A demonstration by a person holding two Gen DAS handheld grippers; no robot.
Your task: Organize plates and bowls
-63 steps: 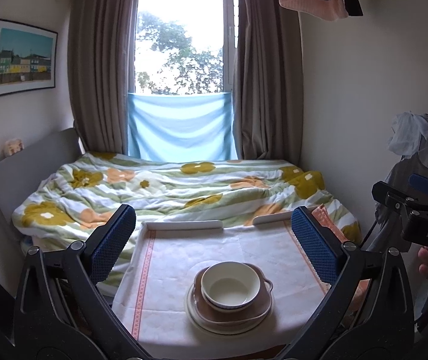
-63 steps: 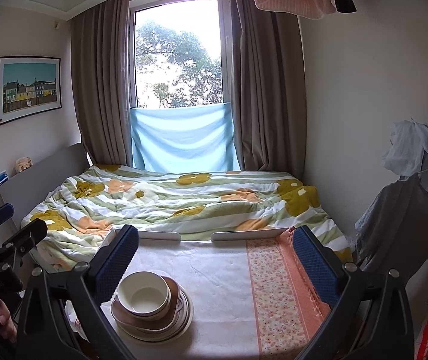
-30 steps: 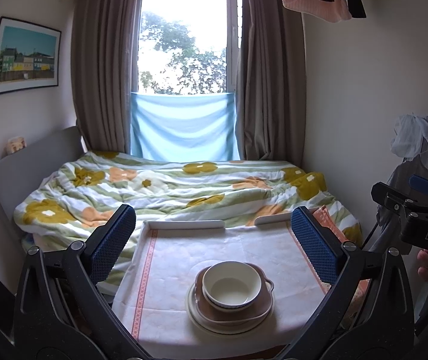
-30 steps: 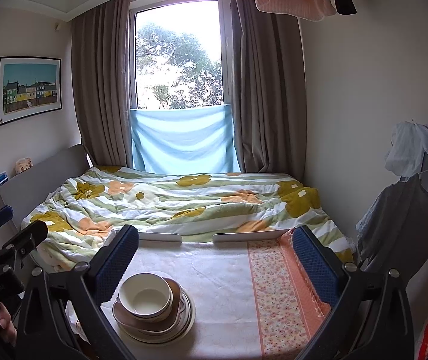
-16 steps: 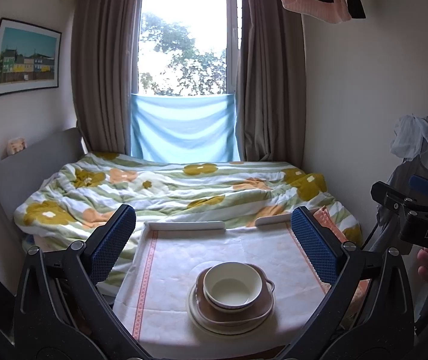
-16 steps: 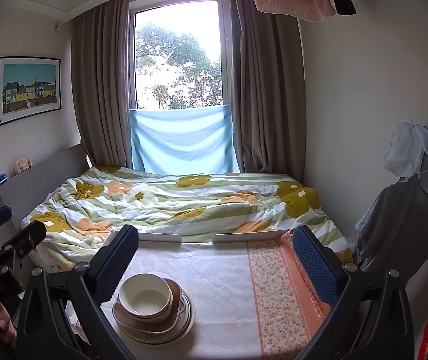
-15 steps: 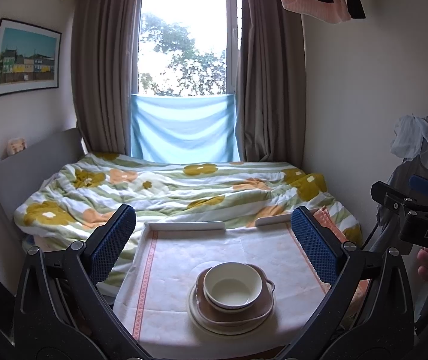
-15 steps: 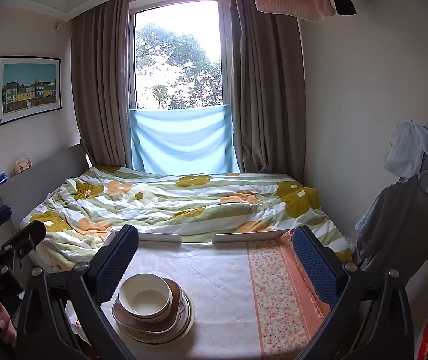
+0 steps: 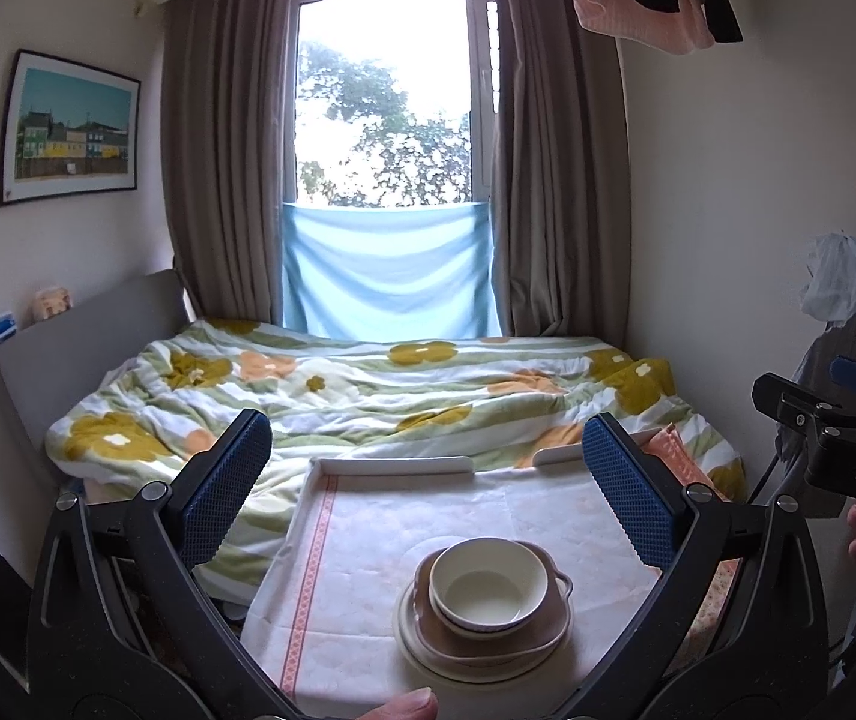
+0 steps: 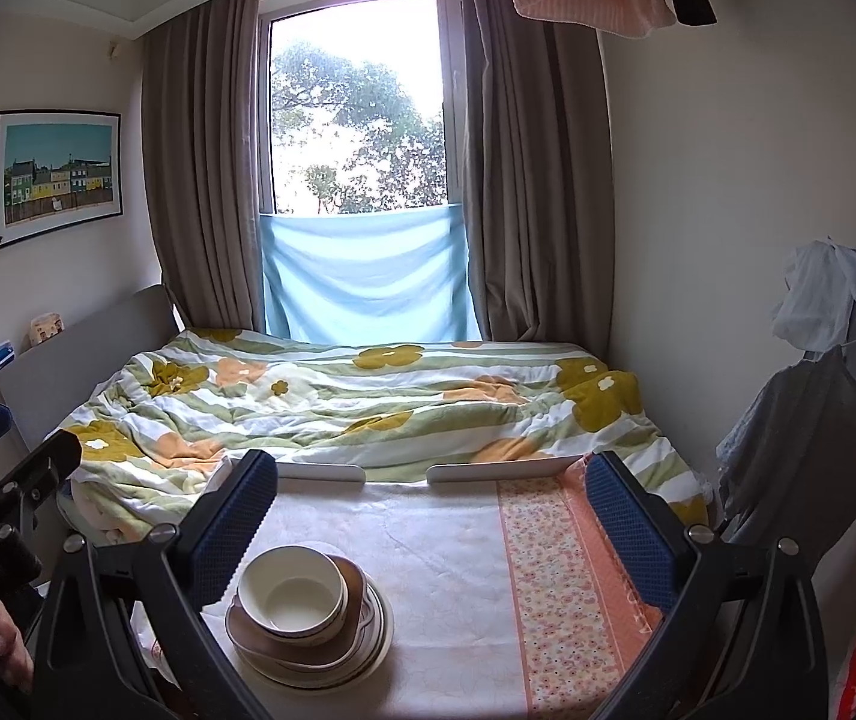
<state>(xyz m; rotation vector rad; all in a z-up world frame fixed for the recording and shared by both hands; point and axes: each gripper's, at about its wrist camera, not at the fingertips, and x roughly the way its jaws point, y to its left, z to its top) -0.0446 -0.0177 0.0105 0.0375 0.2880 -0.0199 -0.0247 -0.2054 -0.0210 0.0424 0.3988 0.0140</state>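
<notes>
Left wrist view: my left gripper (image 9: 428,462) is spread wide, nothing betw. the blue pads, and the stack sits dead ahead at 6 o'clock low, centred betw. the fingers. Right wrist view: my right gripper (image 10: 431,501) is just as wide and empty, but the stack lies off at 7 o'clock, tucked under its left finger (image 10: 233,516). So left arm is better lined up, I'd say. Stack is round, no long axis.

Contents: cream bowl (image 9: 490,588) empty, upright, nested in a brown dish (image 9: 548,621) w/ a small ear handle, both on a pale plate (image 9: 410,630); a dark-rimmed plate edge shows in the right view. All on the cloth-covered tabletop (image 9: 368,528), near its front edge. Looks sorted already.
</notes>
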